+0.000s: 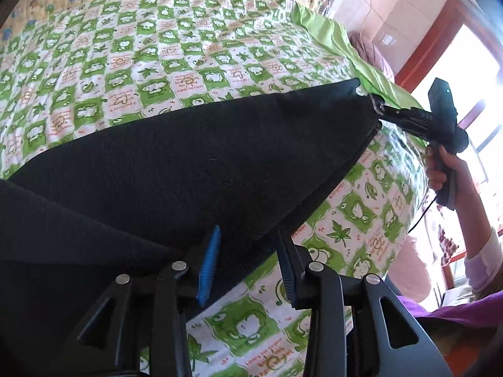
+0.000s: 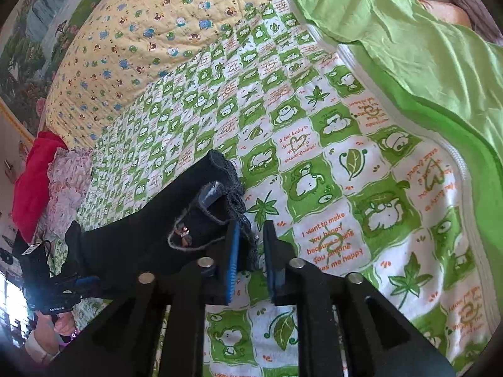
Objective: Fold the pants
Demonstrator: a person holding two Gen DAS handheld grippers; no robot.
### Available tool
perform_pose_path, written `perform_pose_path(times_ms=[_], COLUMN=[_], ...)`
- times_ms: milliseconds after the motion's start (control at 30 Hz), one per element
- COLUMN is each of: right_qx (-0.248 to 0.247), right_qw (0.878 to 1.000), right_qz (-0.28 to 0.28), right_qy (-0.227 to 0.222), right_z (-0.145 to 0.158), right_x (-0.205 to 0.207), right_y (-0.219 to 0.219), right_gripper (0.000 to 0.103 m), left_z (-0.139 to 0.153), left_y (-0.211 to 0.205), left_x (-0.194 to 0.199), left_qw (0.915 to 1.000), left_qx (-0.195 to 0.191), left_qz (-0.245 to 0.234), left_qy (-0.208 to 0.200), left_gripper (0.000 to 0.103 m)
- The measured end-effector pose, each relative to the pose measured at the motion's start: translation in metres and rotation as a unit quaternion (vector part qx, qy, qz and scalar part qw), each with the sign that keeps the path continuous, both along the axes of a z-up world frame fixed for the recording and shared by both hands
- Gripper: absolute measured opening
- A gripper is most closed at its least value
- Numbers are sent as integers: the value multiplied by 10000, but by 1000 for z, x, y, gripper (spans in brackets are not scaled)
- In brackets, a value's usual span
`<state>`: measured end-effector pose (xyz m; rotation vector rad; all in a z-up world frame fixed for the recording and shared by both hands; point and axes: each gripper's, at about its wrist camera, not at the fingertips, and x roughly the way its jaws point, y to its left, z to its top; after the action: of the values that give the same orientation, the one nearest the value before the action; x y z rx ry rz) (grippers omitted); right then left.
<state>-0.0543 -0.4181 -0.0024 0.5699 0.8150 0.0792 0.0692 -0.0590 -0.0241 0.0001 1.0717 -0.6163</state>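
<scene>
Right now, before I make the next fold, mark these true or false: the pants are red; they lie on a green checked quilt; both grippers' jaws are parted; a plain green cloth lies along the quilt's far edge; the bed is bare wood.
1. The pants are red. False: they are black.
2. They lie on a green checked quilt. True.
3. Left gripper and right gripper both have parted jaws. True.
4. A plain green cloth lies along the quilt's far edge. True.
5. The bed is bare wood. False: quilts cover it.

The pants are black. The blanket has green and white squares – frogs, leaves, orange words. Far back, a yellow quilt with little blue bears.
</scene>
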Motion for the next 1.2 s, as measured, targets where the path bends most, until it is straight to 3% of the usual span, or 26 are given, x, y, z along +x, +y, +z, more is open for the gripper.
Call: perform_pose_path(times_ms=[67, 200, 333, 700, 933, 1200], right_qx=[-46, 136, 271, 750, 961, 854], right_qw=[9997, 9978, 9964, 9831, 9744, 9649], right_qz=[-161, -85, 295, 1578, 2002, 2478], right_qy=[-189, -643, -743, -539, -339, -135], right_z=[11, 31, 40, 26, 19, 17], right_x=[-9, -20, -15, 17, 34, 50], right_y=[2, 20, 55, 174, 219, 261], right_gripper=[49, 50, 50, 50, 50, 53], left_z=[4, 13, 23, 42, 51, 53], left_y=[5, 21, 44, 145, 213, 261], left_x=[-4, -13, -24, -38, -43, -34], left_qw=[9999, 9989, 9963, 9780, 9597, 9500], left_qx=[-19, -228, -288, -486, -664, -502], left_qz=[107, 398, 789, 1993, 2690, 3031], left_qy=[-19, -58, -202, -376, -468, -551], left_gripper=[37, 38, 42, 44, 45, 49])
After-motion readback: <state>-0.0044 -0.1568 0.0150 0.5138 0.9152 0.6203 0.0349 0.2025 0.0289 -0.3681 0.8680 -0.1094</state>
